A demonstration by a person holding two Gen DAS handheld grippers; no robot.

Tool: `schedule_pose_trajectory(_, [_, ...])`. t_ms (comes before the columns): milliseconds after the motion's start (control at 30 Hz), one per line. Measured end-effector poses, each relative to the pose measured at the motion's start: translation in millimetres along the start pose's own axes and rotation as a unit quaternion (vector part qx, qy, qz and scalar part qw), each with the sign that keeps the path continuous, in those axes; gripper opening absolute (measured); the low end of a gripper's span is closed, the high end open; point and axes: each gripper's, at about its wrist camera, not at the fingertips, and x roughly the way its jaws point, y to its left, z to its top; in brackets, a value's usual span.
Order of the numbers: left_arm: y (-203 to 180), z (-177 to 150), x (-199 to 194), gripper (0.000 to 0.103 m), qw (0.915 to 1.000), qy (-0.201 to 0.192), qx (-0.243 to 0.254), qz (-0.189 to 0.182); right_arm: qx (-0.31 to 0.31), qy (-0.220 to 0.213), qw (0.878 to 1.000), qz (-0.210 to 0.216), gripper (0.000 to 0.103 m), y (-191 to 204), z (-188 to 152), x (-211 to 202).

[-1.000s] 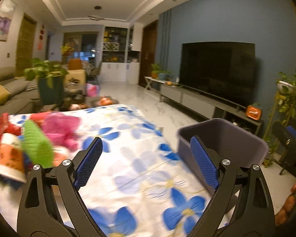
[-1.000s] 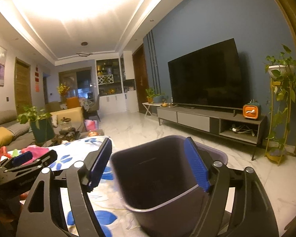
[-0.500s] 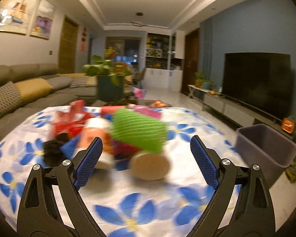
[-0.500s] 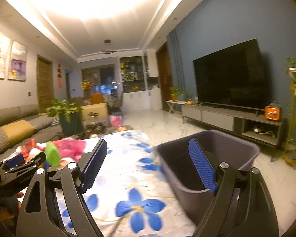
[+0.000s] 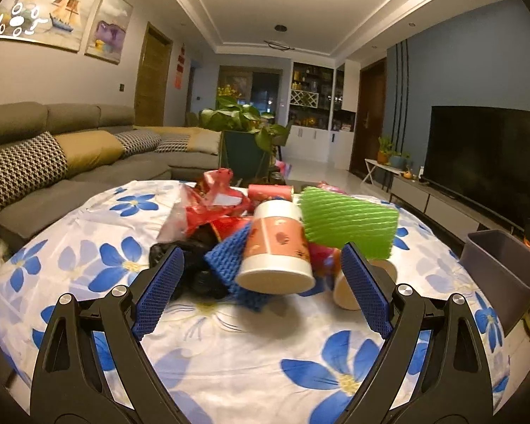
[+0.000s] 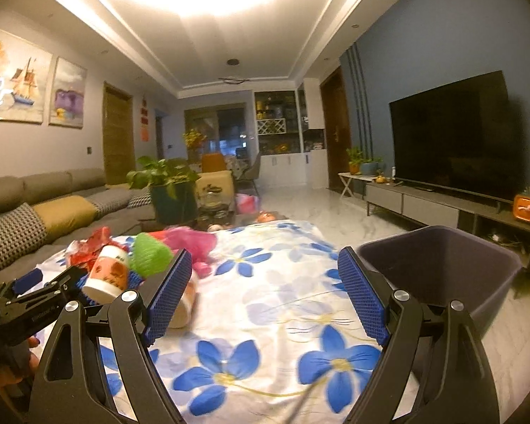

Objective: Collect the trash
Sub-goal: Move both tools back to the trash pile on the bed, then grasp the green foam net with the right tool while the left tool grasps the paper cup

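Blue-padded left tool (image 5: 261, 291), open, has swung from the bin (image 5: 501, 265) to the cup (image 5: 277, 243), ready to grab; right tool (image 6: 265, 295) open.

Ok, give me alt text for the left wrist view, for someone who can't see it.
The open left tool faces a tipped paper cup in a trash pile with green foam netting and red wrappers on a blue-flowered tablecloth. A grey bin stands at right.

Two paper cups (image 5: 277, 247) — one green foam sleeve (image 5: 349, 224), one grey bin (image 6: 441, 268), two framed paintings (image 5: 49, 10).
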Motion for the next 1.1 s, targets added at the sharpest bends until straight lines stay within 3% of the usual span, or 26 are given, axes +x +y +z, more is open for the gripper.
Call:
schedule_pose_trajectory(433, [36.8, 0.3, 11.5, 0.089, 0.9985, 0.006, -0.024, 0.050, -0.004, 0.058, 0.995, 0.078, 0.082, 47.5, -9.3, 68.4])
schedule_pose_trajectory(733, [49.0, 0.7, 18.1, 0.089, 0.9979, 0.010, -0.034, 0.055, -0.014, 0.084, 0.990, 0.115, 0.077, 76.1, -10.2, 112.1])
schedule_pose_trajectory(933, [40.8, -1.6, 22.5, 0.089, 0.9991, 0.014, -0.023, 0.033, -0.017, 0.105, 0.986, 0.130, 0.057, 84.9, -14.1, 128.5])
schedule_pose_trajectory(1000, [35.3, -2.7, 24.1, 0.089, 0.9994, 0.015, -0.016, 0.028, -0.019, 0.109, 0.985, 0.136, 0.041, 86.5, -14.8, 129.7])
schedule_pose_trajectory(1100, [28.0, -3.8, 25.4, 0.089, 0.9997, 0.018, -0.013, 0.015, -0.021, 0.106, 0.984, 0.145, 0.028, 87.8, -14.6, 128.0])
